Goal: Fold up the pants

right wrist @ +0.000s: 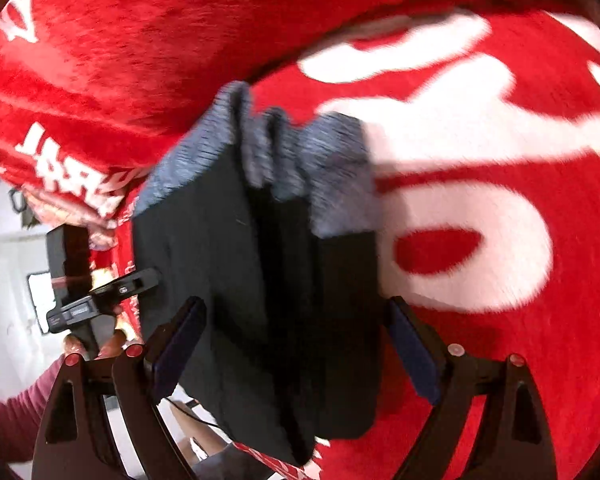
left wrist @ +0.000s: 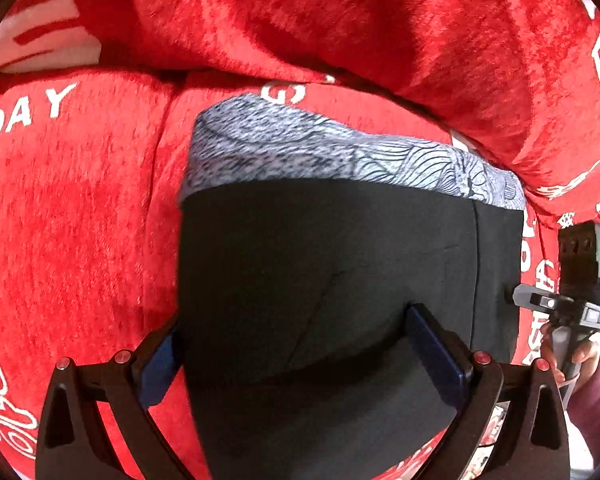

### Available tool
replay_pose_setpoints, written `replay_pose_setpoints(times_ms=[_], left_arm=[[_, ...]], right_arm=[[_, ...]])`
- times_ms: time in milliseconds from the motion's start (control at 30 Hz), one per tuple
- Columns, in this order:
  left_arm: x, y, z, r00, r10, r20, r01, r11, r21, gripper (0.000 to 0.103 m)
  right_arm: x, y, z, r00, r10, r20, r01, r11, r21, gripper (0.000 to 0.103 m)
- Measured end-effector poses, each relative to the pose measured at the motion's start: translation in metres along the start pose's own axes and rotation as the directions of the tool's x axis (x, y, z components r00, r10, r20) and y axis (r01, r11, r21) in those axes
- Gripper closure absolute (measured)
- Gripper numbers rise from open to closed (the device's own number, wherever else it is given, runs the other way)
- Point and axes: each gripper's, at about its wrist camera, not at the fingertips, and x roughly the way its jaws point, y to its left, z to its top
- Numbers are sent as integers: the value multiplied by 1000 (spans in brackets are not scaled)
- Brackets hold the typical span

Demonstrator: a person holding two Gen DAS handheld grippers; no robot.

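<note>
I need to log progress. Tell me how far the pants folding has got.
Done: the black pants lie as a compact folded stack on the red blanket, patterned grey waistband at the far end. In hand: nothing; the left gripper and right gripper straddle the stack, open. Left: perhaps a final fold or tidying.

Bright, fisheye-warped, right view blurred

White letters "DAY" on the red blanket (left wrist: 80, 200)
</note>
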Motion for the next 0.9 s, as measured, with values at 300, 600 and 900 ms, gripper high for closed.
replay_pose_setpoints(times_ms=[300, 600, 900], left_arm=[[14, 10, 0, 998, -57, -4, 56, 995, -87, 0], [-8, -20, -11, 997, -32, 77, 35, 999, -42, 38], [-43, -41, -32, 995, -39, 88, 37, 999, 26, 43]], right_arm=[[12, 2, 10, 1000, 13, -6, -14, 1000, -18, 10], [-3, 9, 5, 1000, -9, 17, 9, 1000, 12, 52], [-35, 18, -24, 995, 79, 55, -82, 995, 64, 61]])
